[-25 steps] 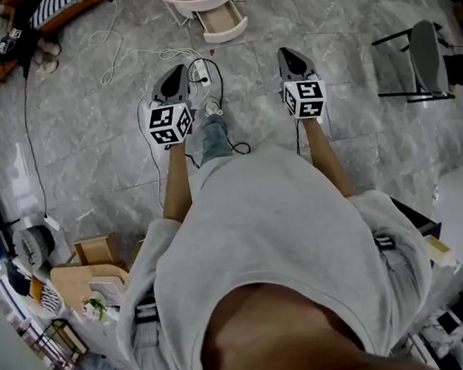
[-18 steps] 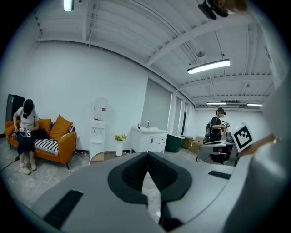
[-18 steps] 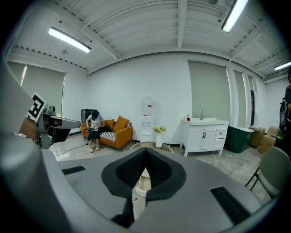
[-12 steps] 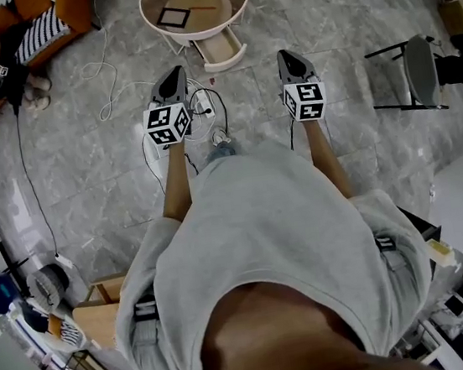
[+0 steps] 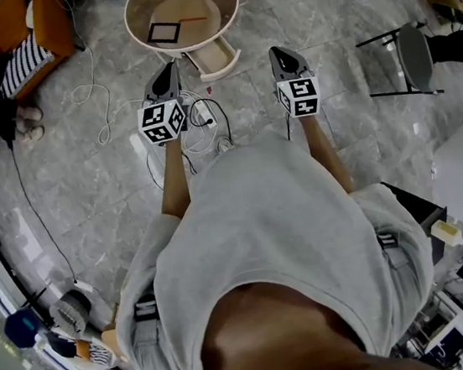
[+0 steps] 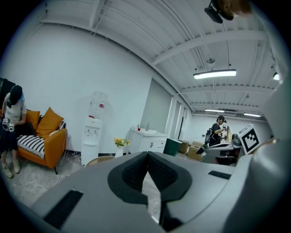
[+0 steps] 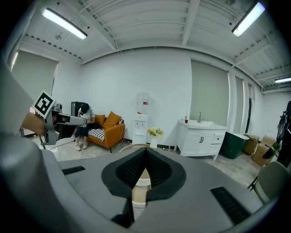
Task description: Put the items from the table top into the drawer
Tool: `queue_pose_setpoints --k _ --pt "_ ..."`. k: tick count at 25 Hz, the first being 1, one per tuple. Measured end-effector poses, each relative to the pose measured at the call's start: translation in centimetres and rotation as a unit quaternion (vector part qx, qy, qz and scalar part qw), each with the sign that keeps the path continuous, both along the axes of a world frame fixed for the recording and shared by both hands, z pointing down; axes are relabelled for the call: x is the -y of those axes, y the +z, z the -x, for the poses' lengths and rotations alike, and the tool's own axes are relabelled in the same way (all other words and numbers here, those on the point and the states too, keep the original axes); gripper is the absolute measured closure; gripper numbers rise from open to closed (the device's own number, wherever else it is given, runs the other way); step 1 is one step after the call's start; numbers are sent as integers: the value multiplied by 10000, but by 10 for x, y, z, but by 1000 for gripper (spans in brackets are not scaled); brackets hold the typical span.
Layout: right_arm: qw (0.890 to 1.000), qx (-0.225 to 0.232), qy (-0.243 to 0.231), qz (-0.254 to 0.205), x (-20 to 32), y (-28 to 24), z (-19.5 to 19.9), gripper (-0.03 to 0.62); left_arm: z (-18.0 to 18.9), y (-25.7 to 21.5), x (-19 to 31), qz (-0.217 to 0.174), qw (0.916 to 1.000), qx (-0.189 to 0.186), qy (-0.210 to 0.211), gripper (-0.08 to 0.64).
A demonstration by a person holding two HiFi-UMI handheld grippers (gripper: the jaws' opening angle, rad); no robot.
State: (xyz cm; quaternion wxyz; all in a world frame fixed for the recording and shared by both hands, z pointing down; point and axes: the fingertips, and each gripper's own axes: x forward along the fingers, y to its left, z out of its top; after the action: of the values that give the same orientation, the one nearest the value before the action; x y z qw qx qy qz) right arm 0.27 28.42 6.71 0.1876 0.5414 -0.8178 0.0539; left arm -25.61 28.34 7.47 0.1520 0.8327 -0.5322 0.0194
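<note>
Approach step, by judgement: left gripper [image 5: 166, 70] and right gripper [image 5: 282, 53] both closed, empty, held short of round table [image 5: 212, 1] at upper centre, dark-framed square [image 5: 164, 32] and thin stick [image 5: 194, 19] on top, drawer [image 5: 213, 55] open at near rim; next needed: reaching in, jaws parted over one item.

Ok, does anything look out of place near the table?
A tangle of loose cables lies on the floor just in front of the open drawer of the round table, in the path of the person: a likely trip hazard. Nothing spilled or broken shows.
</note>
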Motion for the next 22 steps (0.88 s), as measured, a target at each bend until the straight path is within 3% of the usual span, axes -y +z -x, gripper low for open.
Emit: queue_pose_setpoints --k 12,22 --pt "9994 91 148 314 46 30 -26 568 -28 18 57 210 9995 143 181 545" --pt "9966 435 -438 551 149 48 -49 568 -51 12 123 425 9971 451 -448 545"
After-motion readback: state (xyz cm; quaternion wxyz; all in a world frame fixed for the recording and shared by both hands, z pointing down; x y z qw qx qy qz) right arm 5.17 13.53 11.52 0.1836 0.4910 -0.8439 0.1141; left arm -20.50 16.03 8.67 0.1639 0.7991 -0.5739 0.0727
